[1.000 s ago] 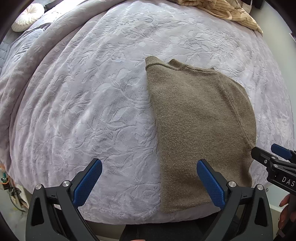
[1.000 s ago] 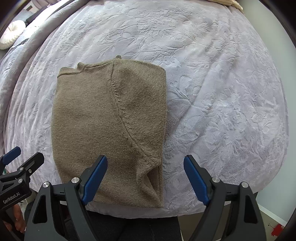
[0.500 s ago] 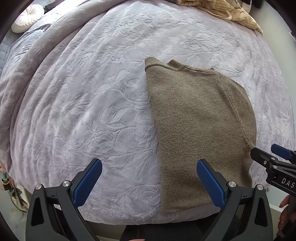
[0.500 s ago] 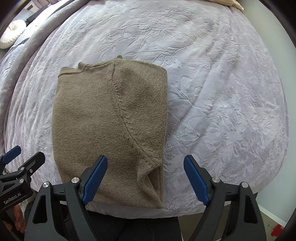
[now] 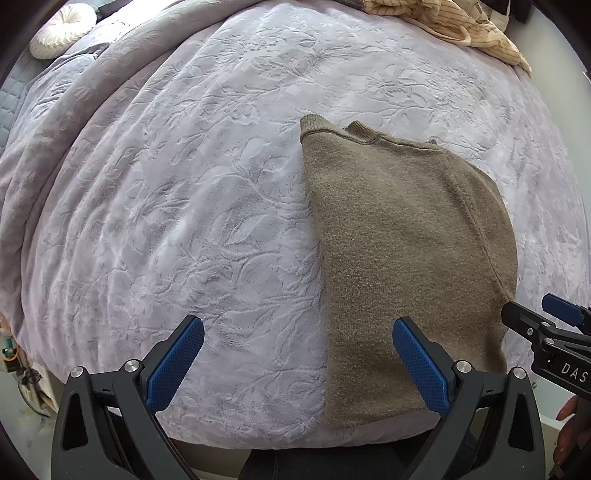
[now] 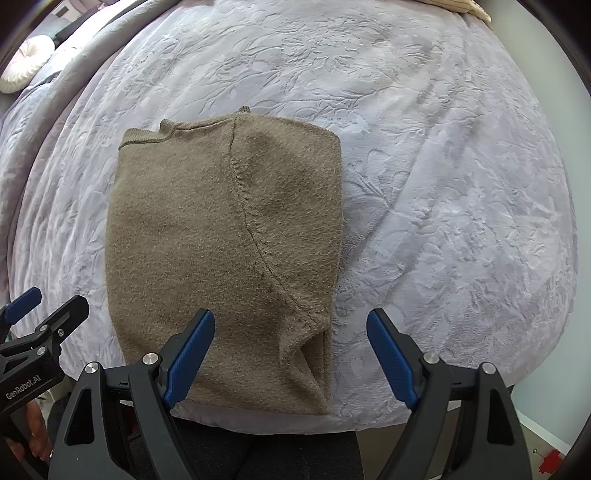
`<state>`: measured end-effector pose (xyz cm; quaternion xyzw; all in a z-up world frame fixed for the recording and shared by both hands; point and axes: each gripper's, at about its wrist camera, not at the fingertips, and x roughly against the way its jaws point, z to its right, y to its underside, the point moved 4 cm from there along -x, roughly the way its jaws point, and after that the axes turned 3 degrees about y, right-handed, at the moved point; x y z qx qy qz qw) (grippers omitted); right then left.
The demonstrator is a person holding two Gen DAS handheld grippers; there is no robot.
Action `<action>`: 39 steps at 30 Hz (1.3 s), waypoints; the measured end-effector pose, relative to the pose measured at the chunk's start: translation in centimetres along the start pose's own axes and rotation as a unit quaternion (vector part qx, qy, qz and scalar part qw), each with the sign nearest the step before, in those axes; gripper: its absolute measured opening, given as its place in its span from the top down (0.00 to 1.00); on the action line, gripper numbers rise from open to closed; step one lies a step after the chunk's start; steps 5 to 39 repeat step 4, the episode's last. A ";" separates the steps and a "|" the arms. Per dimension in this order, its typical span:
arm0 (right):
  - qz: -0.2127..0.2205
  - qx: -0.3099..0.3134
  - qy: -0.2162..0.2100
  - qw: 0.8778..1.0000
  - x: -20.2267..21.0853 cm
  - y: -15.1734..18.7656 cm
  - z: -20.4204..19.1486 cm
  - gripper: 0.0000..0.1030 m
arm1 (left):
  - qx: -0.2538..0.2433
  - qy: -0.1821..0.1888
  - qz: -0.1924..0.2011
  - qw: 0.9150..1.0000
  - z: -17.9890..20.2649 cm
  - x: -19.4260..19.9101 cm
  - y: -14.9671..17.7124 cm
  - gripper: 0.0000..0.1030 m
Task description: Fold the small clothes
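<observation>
An olive-brown knit sweater (image 5: pixel 402 251) lies folded into a narrow rectangle on the bed, collar at the far end, hem at the near edge. It also shows in the right wrist view (image 6: pixel 221 236), with a sleeve seam curving across it. My left gripper (image 5: pixel 295 354) is open and empty above the sweater's near left edge. My right gripper (image 6: pixel 291 350) is open and empty above its near right corner. Each gripper's tip shows in the other's view: the right one (image 5: pixel 546 325), the left one (image 6: pixel 40 314).
The lilac embossed bedspread (image 5: pixel 184 206) covers the bed. A beige striped garment (image 5: pixel 454 26) lies at the far right edge. A round white cushion (image 5: pixel 59 29) sits far left. The bed's near edge runs just below the sweater's hem.
</observation>
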<state>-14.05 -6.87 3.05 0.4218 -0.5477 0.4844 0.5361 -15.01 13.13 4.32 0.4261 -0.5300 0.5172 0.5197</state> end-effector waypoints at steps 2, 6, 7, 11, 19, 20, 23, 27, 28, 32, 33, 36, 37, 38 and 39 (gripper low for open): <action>0.000 0.000 0.000 1.000 0.0 0.0 0.0 0.16 | -0.003 -0.001 0.002 1.000 0.1 0.1 0.0 0.01; 0.000 0.000 0.000 1.000 0.0 0.1 -0.1 0.16 | -0.004 0.001 0.002 1.000 0.1 0.1 -0.1 0.01; 0.000 0.000 0.000 1.000 0.0 0.1 -0.1 0.16 | -0.004 0.001 0.002 1.000 0.1 0.1 -0.1 0.01; 0.000 0.000 0.000 1.000 0.0 0.1 -0.1 0.16 | -0.004 0.001 0.002 1.000 0.1 0.1 -0.1 0.01; 0.000 0.000 0.000 1.000 0.0 0.1 -0.1 0.16 | -0.004 0.001 0.002 1.000 0.1 0.1 -0.1 0.01; 0.000 0.000 0.000 1.000 0.0 0.1 -0.1 0.16 | -0.004 0.001 0.002 1.000 0.1 0.1 -0.1 0.01; 0.000 0.000 0.000 1.000 0.0 0.1 -0.1 0.16 | -0.004 0.001 0.002 1.000 0.1 0.1 -0.1 0.01; 0.000 0.000 0.000 1.000 0.0 0.1 -0.1 0.16 | -0.004 0.001 0.002 1.000 0.1 0.1 -0.1 0.01; 0.000 0.000 0.000 1.000 0.0 0.1 -0.1 0.16 | -0.004 0.001 0.002 1.000 0.1 0.1 -0.1 0.01; 0.000 0.000 0.000 1.000 0.0 0.1 -0.1 0.16 | -0.004 0.001 0.002 1.000 0.1 0.1 -0.1 0.01; 0.000 0.000 0.000 1.000 0.0 0.1 -0.1 0.16 | -0.004 0.001 0.002 1.000 0.1 0.1 -0.1 0.01; 0.000 0.000 0.000 1.000 0.0 0.1 -0.1 0.16 | -0.004 0.001 0.002 1.000 0.1 0.1 -0.1 0.01; 0.000 0.000 0.000 1.000 0.0 0.1 -0.1 0.16 | -0.004 0.001 0.002 1.000 0.1 0.1 -0.1 0.01; 0.000 0.000 0.000 1.000 0.0 0.1 -0.1 0.16 | -0.004 0.001 0.002 1.000 0.1 0.1 -0.1 0.01; 0.000 0.000 0.000 1.000 0.0 0.1 -0.1 0.16 | -0.004 0.001 0.002 1.000 0.1 0.1 -0.1 0.01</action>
